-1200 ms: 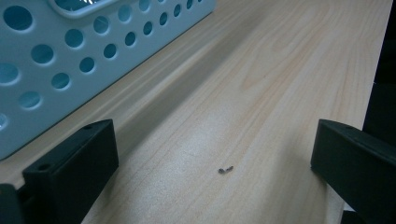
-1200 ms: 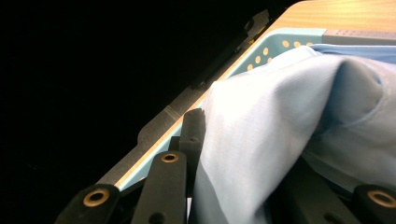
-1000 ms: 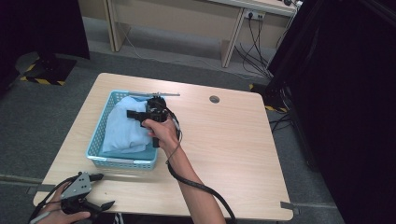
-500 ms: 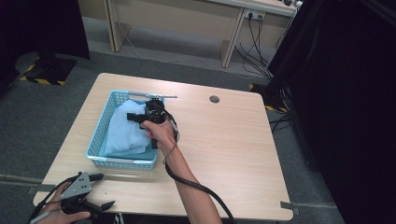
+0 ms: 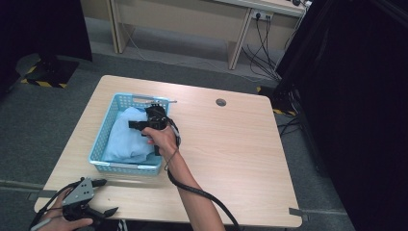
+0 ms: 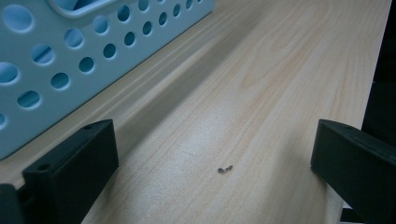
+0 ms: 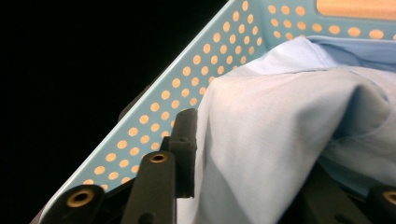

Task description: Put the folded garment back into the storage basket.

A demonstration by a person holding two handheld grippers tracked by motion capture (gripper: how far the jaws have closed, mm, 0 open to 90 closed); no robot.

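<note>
Blue cloth (image 7: 280,130) probably pinched by right tool (image 5: 150,119) over basket (image 5: 103,139); left tool (image 6: 215,163) spread

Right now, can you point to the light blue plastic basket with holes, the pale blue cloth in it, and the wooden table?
light blue plastic basket (image 5: 126,167), high view, near rim
pale blue cloth (image 5: 126,139), high view, middle fold
wooden table (image 5: 235,144), high view, bare top

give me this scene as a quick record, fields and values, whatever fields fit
surface: wooden table
container: light blue perforated basket, on the table's left part
contents: light blue cloth inside the basket
right gripper: over the basket, jaws around a fold of the cloth
left gripper: near the table's front left corner, jaws wide apart over bare wood, holding nothing
table detail: round cable hole near the far edge
</note>
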